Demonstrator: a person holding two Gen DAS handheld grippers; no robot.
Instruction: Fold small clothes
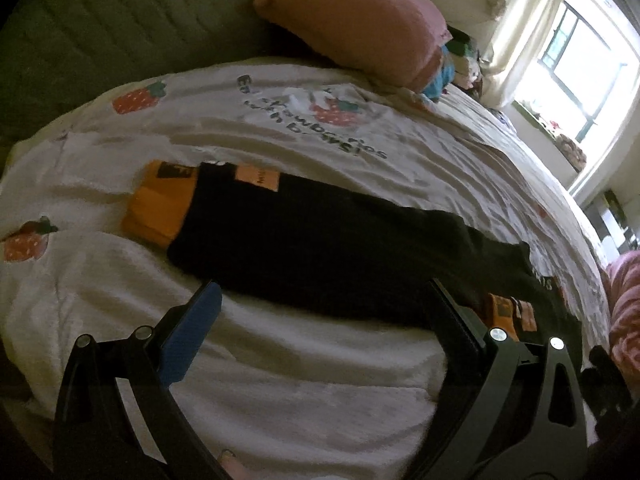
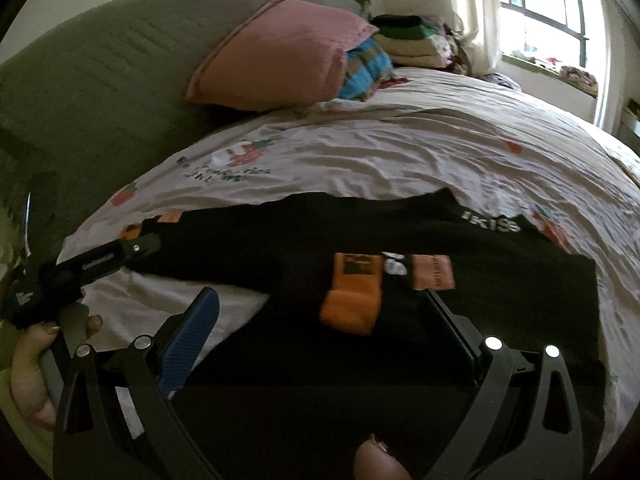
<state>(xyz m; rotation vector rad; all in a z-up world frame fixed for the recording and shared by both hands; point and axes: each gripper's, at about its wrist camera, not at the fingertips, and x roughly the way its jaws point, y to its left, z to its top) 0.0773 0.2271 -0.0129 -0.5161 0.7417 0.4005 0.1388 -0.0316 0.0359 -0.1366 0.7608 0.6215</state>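
Across the near bed: black knit garment with orange cuffs, flat on white strawberry-print bedsheet. Left gripper, right gripper: jaws wide apart, empty, hovering over its near edge.

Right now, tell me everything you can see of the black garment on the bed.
The black garment is soft, knit-looking fabric, lying flat and stretched lengthwise across the strawberry-print bedspread. One sleeve ends in an orange ribbed cuff; another orange cuff lies folded in over the body, beside an orange patch and white lettering. The left gripper and right gripper hover over it with jaws open; neither visibly grips it.
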